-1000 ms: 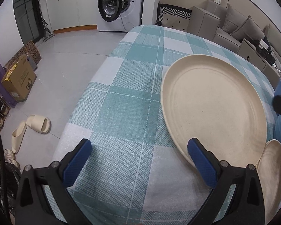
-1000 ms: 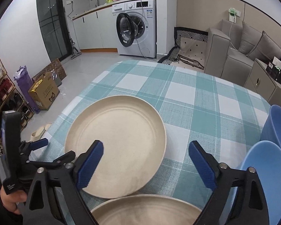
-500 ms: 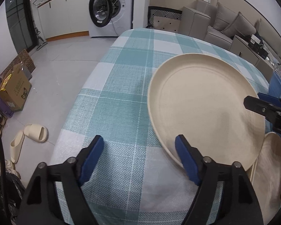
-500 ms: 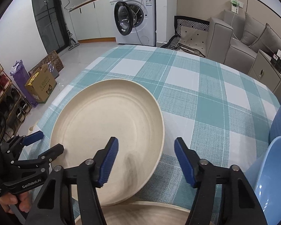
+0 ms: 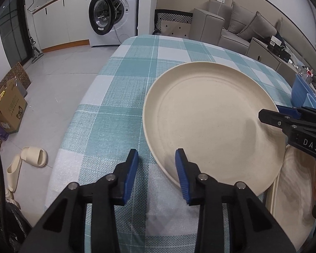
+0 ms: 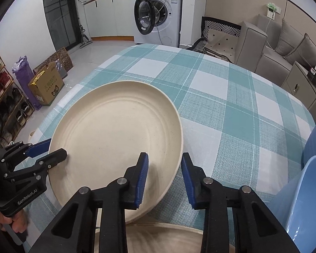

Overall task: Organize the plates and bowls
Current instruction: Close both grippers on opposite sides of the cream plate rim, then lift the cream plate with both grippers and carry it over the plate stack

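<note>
On the checked desk (image 5: pixel 124 97), at its 9 o'clock side, lies the cream plate (image 5: pixel 210 122). Both tongs have just been closing: left tongs (image 5: pixel 157 172) pinch its rim at 7 o'clock, right tongs (image 6: pixel 164 179) at 4 o'clock. Gripped both sides, it seems ready to lift onto the second plate (image 6: pixel 158 240) below; blue bowls (image 6: pixel 305 189) wait at 3 o'clock.

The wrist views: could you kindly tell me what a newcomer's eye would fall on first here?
The large cream plate on the teal checked tablecloth dominates both views. The left gripper and right gripper have just been closing on its opposite rims and now clamp it. Blue bowls stand off to the right.
</note>
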Demonstrator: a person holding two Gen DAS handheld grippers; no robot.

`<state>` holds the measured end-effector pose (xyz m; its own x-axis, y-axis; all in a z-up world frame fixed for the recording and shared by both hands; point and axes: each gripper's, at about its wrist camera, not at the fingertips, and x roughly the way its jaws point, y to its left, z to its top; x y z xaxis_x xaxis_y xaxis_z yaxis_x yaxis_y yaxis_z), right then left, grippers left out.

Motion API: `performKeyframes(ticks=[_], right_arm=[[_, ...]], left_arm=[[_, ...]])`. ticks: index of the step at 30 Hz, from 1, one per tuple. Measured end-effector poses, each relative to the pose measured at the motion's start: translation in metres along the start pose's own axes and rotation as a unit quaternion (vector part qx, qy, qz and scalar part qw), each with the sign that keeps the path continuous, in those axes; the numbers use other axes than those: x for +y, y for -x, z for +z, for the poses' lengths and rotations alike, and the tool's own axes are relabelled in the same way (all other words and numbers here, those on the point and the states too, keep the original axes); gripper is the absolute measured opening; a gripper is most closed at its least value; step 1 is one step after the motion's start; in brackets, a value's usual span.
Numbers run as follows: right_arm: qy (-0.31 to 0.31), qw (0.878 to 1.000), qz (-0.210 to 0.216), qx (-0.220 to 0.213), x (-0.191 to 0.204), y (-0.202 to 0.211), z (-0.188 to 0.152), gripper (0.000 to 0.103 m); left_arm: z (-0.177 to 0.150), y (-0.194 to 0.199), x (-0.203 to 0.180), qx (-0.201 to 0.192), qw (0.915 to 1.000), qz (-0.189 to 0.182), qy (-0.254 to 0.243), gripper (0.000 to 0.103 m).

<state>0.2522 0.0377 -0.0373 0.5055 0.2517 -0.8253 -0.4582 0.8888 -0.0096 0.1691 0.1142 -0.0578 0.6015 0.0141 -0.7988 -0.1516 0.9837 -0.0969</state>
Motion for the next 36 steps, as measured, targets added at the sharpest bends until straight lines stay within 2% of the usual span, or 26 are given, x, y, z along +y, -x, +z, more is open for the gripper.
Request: performKeyframes(ticks=[3,5,13,16,22,30,33,36], right_arm=[[0.003,1.0,-0.004,-0.004,0.003,0.002,-0.001,0.031],[0.005,1.0,-0.004,-0.005,0.004,0.004,-0.001,0.03],[0.009,1.0,-0.009,-0.016,0.006,0.013,-0.003,0.03],[0.012,1.0,0.001,-0.024,0.009,0.019,-0.002,0.03],[0.007,0.999,-0.033,-0.017,0.004,0.013,-0.002,0.03],[-0.004,1.0,0.001,0.013,0.002,-0.007,-0.004,0.03],[0.007,1.0,-0.005,0.006,0.009,-0.006,-0.005,0.03],[0.015,1.0,-0.011,-0.004,0.012,-0.001,-0.005,0.03]], left_arm=[[-0.001,0.001,-0.001,0.001,1.0,-0.007,0.0,0.025],[-0.001,0.001,-0.002,0.0,1.0,-0.007,0.0,0.024],[0.0,0.01,-0.001,-0.011,0.9998,-0.01,0.01,0.024],[0.001,0.017,-0.004,-0.022,0.9996,-0.017,0.005,0.024],[0.0,0.009,-0.002,-0.006,0.9999,-0.005,0.008,0.024],[-0.002,0.002,-0.001,0.002,1.0,0.003,0.005,0.026],[-0.002,0.003,-0.003,0.0,1.0,-0.006,0.003,0.025],[-0.003,0.002,-0.004,0.0,1.0,0.004,-0.001,0.025]])
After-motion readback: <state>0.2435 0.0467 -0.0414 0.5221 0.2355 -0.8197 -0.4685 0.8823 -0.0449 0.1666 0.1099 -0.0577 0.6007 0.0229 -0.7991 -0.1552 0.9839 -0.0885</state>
